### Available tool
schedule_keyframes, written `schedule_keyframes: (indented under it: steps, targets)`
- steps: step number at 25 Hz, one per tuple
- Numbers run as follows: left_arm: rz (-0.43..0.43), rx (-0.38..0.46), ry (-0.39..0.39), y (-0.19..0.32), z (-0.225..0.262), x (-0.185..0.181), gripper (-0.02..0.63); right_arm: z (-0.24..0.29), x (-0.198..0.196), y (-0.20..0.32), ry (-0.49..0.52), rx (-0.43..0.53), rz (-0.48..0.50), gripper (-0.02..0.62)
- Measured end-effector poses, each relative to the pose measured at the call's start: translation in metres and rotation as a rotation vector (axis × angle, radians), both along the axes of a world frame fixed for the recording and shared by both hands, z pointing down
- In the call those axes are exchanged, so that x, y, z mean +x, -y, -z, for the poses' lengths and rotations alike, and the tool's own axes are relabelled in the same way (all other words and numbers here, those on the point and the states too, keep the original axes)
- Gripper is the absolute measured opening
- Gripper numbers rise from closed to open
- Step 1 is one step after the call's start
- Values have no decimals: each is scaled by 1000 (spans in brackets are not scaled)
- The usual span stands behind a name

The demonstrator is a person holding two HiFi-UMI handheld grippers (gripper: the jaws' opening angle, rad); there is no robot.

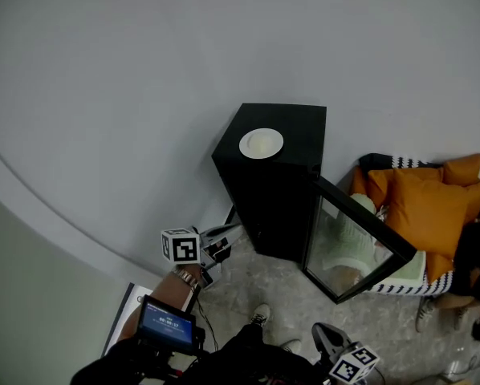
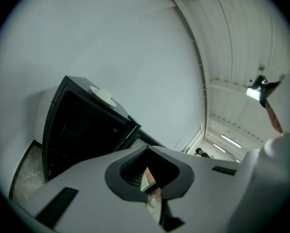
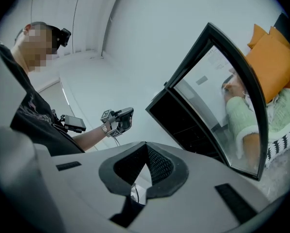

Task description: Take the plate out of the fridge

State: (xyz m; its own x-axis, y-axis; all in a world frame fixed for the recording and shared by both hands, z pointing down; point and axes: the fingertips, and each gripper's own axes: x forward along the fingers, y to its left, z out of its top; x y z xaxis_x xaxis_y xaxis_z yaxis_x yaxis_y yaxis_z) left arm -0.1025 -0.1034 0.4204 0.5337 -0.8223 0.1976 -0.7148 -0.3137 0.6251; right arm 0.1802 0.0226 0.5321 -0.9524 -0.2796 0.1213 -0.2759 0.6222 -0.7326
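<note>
**A:** Head view first?

**B:** Grey wall (image 1: 128,95) behind, speckled floor (image 1: 276,283) below. Black fridge (image 1: 276,187) stands against the wall, with its glass door (image 1: 360,243) swung open to the right. Far right: orange cushions (image 1: 429,207) on a striped sofa (image 1: 433,283). A pale green sleeve (image 1: 354,233) shows through the glass.

**A:** And the plate?

**B:** Plate (image 1: 261,143) is small, round and white. It sits on top of the fridge toward the left edge, not inside. Nothing covers it.

**A:** Claws?

**B:** Left gripper (image 1: 233,233) is near the fridge's lower left corner and touches nothing. Right gripper (image 1: 324,337) is low, near the person's shoe (image 1: 260,315).

**A:** Left gripper view?

**B:** Jaws pressed together, empty. Beyond them, the fridge's dark open front, with the plate on its top at far left.

**A:** Right gripper view?

**B:** Jaws closed on nothing. The open door rises at right with the cushions behind it. At left the person's arm holds out the other gripper.
</note>
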Motion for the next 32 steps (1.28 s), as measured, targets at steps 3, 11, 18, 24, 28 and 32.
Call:
schedule_keyframes:
  steps: [3,11,18,24,28,32]
  targets:
    - [-96,-2,74,-48,-22,25,5,-5,-11,-9,-6,-6,49,3]
    - [-215,-112,32,-170,-87,73,5,-15,-54,-37,-24,-34,154,3]
    - [-210,-125,-3,-249,-100,57,5,-4,-109,-82,-53,-9,225,3]
    - [-236,-109,13,-301,-112,33,5,3,-148,-124,-82,18,212,3]
    - [-282,-105,-6,-329,-116,22,5,6,-166,-152,-103,33,182,3]
    - [-323,-98,-34,-348,-116,17,5,7,-178,-176,-116,42,154,3]
